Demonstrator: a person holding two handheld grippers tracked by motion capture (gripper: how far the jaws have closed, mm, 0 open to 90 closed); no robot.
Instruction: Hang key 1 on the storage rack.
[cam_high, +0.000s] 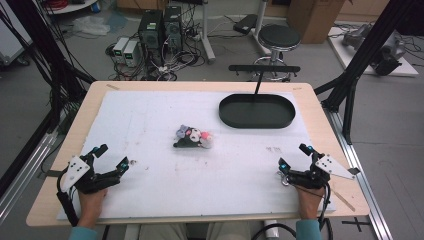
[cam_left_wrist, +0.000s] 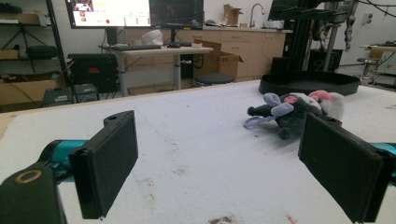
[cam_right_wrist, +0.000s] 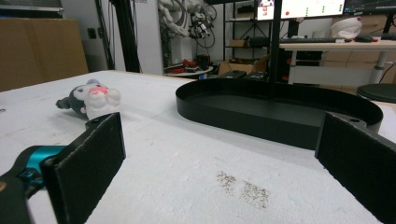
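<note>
White foam sheeting (cam_high: 150, 120) covers nearly the whole wooden table (cam_high: 97, 95) in front of us, marked here and there with small dark specks. Toward the far right sits a black oval tray (cam_high: 257, 111), shallow-walled and with nothing in it. Our left gripper (cam_high: 111, 157) rests at the near left corner with its jaws spread wide and nothing between them; our right gripper (cam_high: 292, 157) sits at the near right, likewise wide and holding nothing. Near the middle of the sheet, well apart from both tools and short of the tray, lies a small plush toy (cam_high: 192, 137). It is dark grey in the body with lilac ears, a white and pink face and a thin lilac loop trailing from it, lying on its side. We judge it light, soft and squashy, unlikely to slip or break, so we would close across the plump grey body rather than an ear or the loop.
</note>
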